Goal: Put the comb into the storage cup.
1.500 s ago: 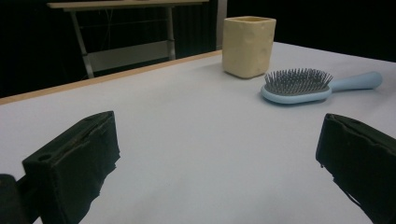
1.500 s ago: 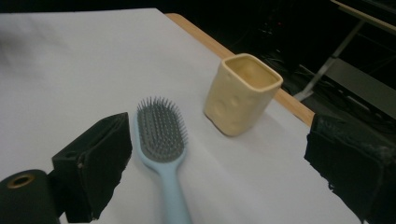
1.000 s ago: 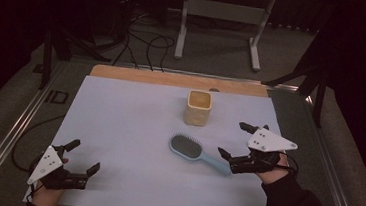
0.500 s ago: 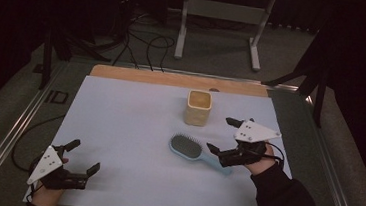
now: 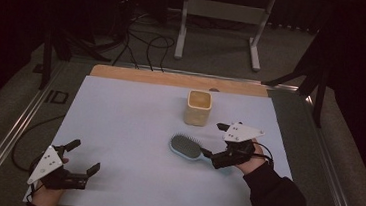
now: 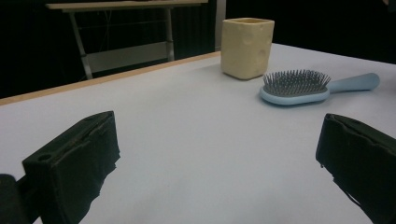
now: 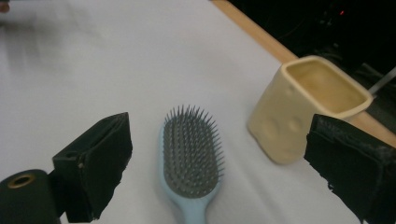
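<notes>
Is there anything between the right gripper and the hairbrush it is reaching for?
Nothing visible is in the way. The right gripper has its jaws open on either side of the handle of the hairbrush, with bare table around it. The yellow cup stands off to one side, apart from the brush.

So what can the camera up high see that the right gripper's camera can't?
The high view alone takes in the left gripper, resting open near the table's front left corner, the person's sleeve, and floor cables beyond the table. The right gripper view alone looks down into the yellow cup's hollow and picks out the hairbrush's separate bristles. Both share the cup, the light blue hairbrush and the white tabletop.
</notes>
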A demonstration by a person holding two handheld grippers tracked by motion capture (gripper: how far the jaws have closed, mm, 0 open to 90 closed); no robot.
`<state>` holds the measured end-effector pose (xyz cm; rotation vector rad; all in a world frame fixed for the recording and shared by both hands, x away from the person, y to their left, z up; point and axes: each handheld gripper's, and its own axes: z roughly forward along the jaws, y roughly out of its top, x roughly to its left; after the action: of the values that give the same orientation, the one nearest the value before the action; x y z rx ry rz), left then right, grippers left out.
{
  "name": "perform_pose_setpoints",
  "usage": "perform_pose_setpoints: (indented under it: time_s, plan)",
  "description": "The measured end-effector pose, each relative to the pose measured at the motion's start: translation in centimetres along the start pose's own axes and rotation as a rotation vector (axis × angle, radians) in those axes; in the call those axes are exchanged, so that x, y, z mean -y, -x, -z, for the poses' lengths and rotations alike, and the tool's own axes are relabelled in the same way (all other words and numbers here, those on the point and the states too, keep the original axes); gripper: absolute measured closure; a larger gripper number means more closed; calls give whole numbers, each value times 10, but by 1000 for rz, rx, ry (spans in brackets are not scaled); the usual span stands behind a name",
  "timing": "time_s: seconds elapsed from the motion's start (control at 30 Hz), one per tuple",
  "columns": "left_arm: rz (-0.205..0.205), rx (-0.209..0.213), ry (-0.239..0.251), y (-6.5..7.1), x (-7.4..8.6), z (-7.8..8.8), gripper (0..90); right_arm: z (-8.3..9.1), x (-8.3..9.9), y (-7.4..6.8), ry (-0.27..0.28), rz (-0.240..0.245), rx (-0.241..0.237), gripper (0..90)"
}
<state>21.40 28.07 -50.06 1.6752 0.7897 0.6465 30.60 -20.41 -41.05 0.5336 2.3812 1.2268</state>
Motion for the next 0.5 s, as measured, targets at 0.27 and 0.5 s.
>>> perform_pose_setpoints:
  time_s: [0.27,0.5]
  plan:
    - [-4,2,0,0,0,0,0,-13,14,-2,-47,-1,-34,75]
    - [-3,3,-1,0,0,0,0,-25,33,-5,-99,-16,-66,75]
